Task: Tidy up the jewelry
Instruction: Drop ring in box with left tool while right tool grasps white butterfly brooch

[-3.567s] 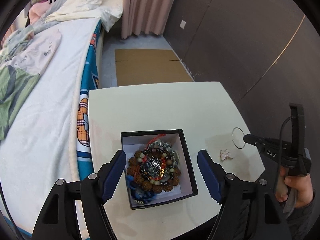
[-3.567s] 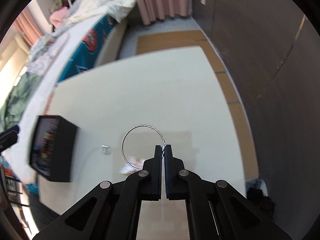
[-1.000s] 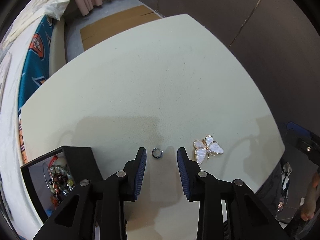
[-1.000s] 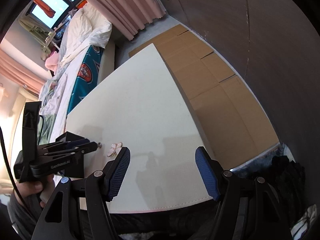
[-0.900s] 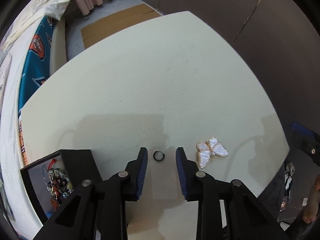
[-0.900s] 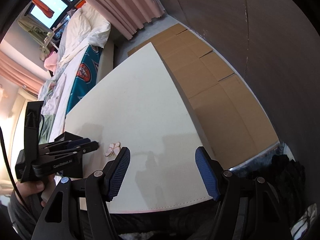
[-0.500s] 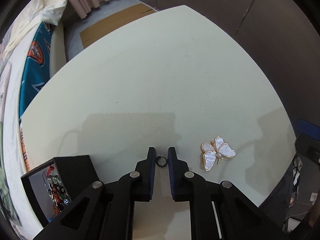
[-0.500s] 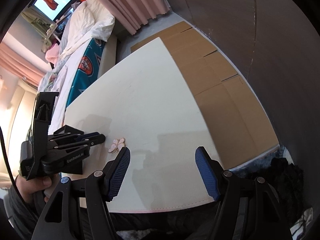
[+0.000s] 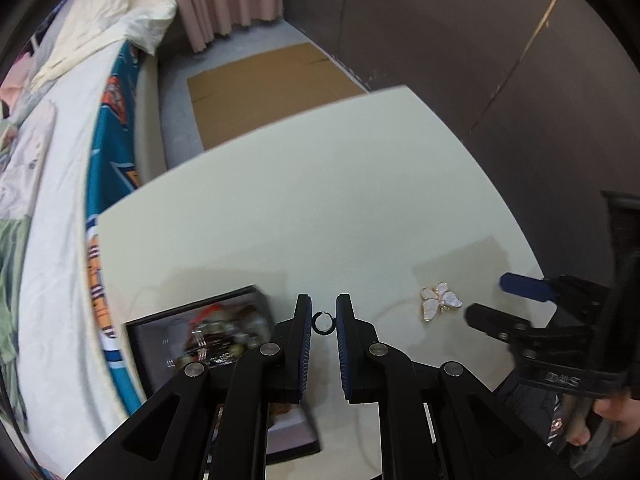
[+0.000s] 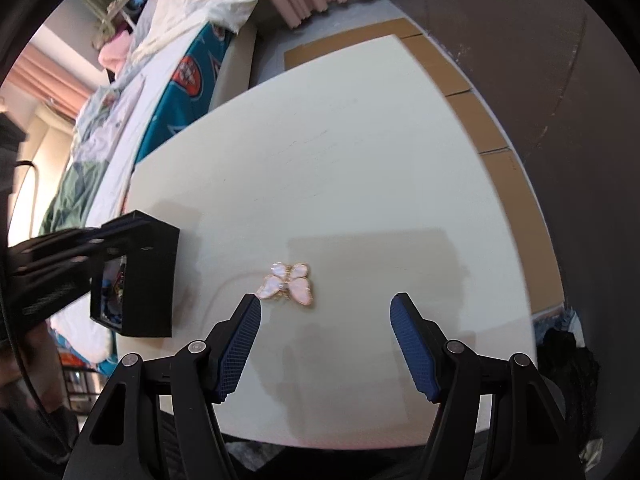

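Left wrist view: left hand-held gripper (image 9: 323,322) is clamped on a small dark ring (image 9: 323,323), pinched between the blue pad tips, lifted off the white table (image 9: 304,208). Its jaws have just been closing, with the ring between them. Black jewelry box (image 9: 224,356) sits open just left of and partly under the gripper, blurred, with beaded bracelets (image 9: 218,342) piled inside. Pearly butterfly brooch (image 9: 439,301) with gold edging lies flat on the table to the right, apart from the ring. Right hand-held gripper (image 9: 494,300) comes in from the right edge, its tips near the brooch but not touching, a hand (image 9: 604,420) on its handle. Bed (image 9: 60,160) with teal patterned cover runs along the left, cardboard (image 9: 264,88) on the floor behind the table

Right wrist view: right hand-held gripper (image 10: 325,312) has jaws wide apart, nothing between the pads. Butterfly brooch (image 10: 287,284) lies on the table (image 10: 360,152) just ahead of the left pad, not gripped. Black jewelry box (image 10: 140,276) stands at the table's left edge, well apart from the brooch, with the left hand-held gripper (image 10: 100,240) blurred over it; the ring can't be made out here
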Motion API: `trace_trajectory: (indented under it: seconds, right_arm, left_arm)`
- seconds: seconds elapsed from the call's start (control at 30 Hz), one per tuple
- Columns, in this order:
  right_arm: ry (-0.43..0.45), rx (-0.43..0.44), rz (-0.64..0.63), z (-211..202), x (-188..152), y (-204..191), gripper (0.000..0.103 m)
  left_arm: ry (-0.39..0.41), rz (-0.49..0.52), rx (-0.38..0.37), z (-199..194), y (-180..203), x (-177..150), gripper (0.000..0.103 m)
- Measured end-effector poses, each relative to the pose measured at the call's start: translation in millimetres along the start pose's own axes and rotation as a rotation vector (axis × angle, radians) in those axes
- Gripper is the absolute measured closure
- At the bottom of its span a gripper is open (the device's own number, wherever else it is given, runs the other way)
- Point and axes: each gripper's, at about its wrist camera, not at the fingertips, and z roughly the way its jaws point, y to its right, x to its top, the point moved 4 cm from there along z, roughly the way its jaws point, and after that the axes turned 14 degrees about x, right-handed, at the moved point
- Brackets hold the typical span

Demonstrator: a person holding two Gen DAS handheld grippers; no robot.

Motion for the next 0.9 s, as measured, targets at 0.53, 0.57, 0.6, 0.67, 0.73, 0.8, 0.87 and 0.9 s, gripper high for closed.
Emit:
trace_trajectory:
  seconds: [0.53,0.57,0.6,0.67,0.73,0.8,0.87,0.9]
  right_arm:
    - [-0.092,-0.225,-0.104,45,0,-26,0.041]
    - [-0.094,-0.26,-0.125,47,-1,-29,0.043]
    - [-0.093,-0.281,-0.135,48,-1,-30,0.048]
    - [-0.085,-0.287,-0.147,47,-1,-32,0.062]
    - [-0.089,-0.258,-0.154,47,-1,-34,0.062]
    - [-0.084,-0.244,-0.163,45,-2,-36,0.062]
    - [-0.067,-0.216,-0.159,40,-5,-37,0.062]
    - [-0.054,-0.195,-0.156,37,-6,-38,0.062]
  left_arm:
    - [0.041,-0.099,-0.01,-27,-64,-31,0.09]
    - [0.039,-0.106,-0.011,-26,-68,-33,0.09]
    - [0.036,-0.113,-0.012,-25,-70,-35,0.09]
    - [0.031,-0.125,-0.02,-23,-76,-39,0.09]
    - [0.024,-0.137,-0.032,-20,-79,-42,0.09]
    - [0.016,-0.14,-0.043,-17,-79,-45,0.09]
    - [0.01,-0.139,-0.051,-14,-77,-46,0.09]
    - [0.004,-0.137,-0.058,-11,-74,-47,0.09]
